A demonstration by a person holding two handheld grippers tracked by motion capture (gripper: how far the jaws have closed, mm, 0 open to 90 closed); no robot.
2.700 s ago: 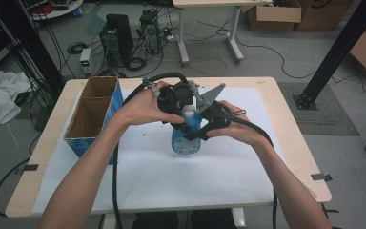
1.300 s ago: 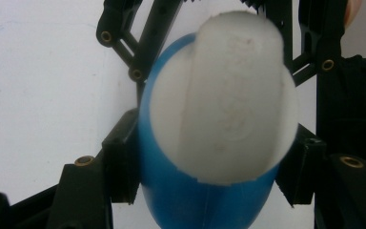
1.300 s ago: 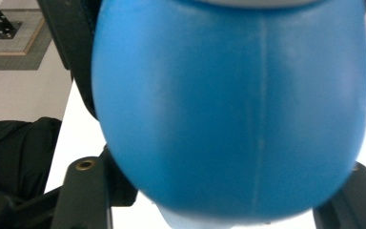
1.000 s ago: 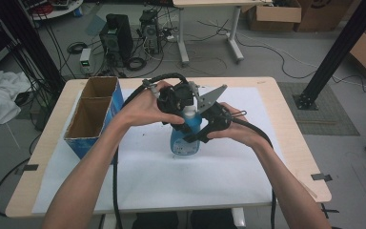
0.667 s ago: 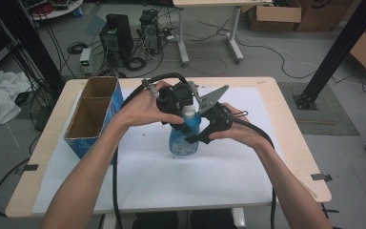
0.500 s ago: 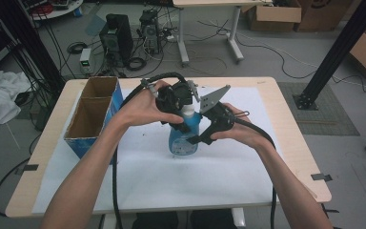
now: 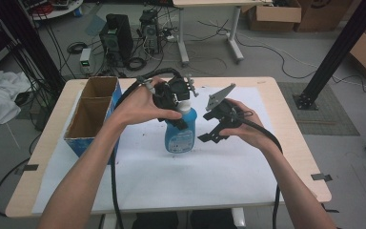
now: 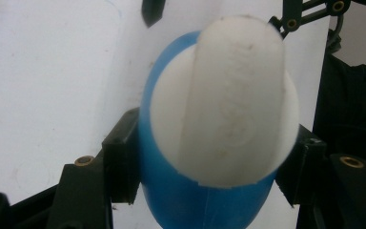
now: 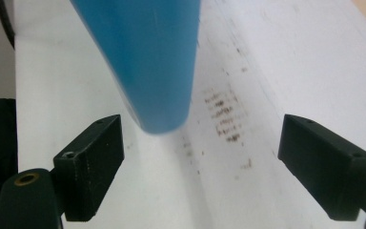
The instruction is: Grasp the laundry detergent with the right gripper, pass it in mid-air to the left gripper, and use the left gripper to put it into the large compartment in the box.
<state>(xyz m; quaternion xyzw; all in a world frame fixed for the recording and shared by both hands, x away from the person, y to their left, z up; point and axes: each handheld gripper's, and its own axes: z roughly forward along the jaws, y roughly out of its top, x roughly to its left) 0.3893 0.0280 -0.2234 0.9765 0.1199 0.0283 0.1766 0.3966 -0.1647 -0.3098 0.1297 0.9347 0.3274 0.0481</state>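
A blue bottle (image 7: 179,136) with a white cap (image 8: 224,100) stands upright on the white sheet in the middle of the table. My left gripper (image 7: 183,113) comes down on it from above and is shut on it. In the left gripper view its pads (image 8: 121,157) press both sides of the bottle (image 8: 190,200) just under the cap. My right gripper (image 7: 210,128) hangs just right of the bottle; its jaws have just been opening and stand wide. In the right gripper view the blue bottle (image 9: 147,62) rises ahead of the open gripper (image 9: 200,160), touching neither pad.
An open cardboard box (image 7: 91,114) with blue sides stands at the table's left edge. The white sheet (image 7: 228,176) covers most of the wooden table (image 7: 290,124). Cables trail from both grippers toward the front edge. Stains mark the sheet (image 9: 224,119) near the bottle.
My right gripper has let go of the bottle, opened its jaws and drawn back a little to the right. The left gripper keeps its grip near the cap and the bottle stays upright.
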